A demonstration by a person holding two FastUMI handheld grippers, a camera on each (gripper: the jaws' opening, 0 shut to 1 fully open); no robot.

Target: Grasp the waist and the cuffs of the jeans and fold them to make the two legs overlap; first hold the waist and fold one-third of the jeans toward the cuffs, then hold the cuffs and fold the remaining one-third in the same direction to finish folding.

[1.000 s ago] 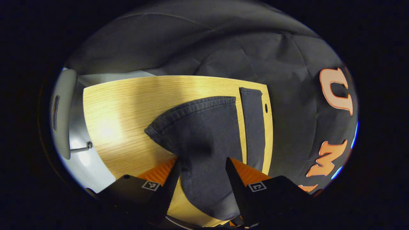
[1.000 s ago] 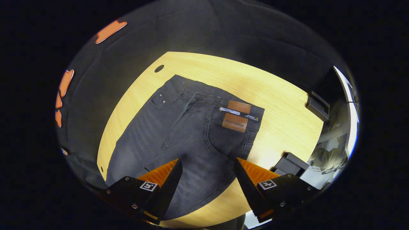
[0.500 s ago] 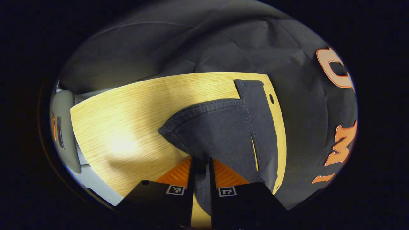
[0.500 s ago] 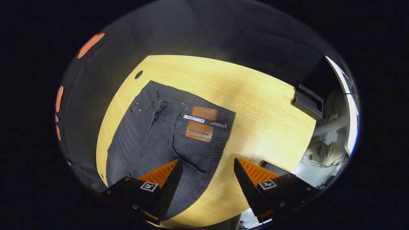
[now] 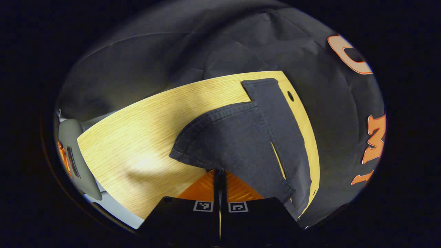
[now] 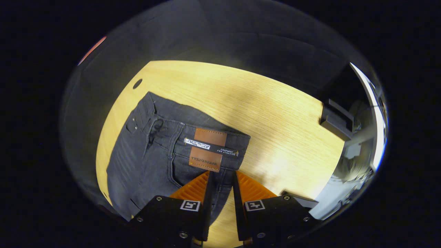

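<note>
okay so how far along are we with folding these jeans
Early. Done: both grips look set. The left gripper is shut on a cuff; the right gripper pinches the waist of the jeans. In hand: bringing that leg over the other leg, which lies flat on the table. Left: finishing the overlap, then both one-third folds.

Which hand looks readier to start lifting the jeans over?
Left, probably: the left gripper has jaws closed tight on the cuff. The right gripper shows a gap between its jaws at the waist, grip unsure.
</note>
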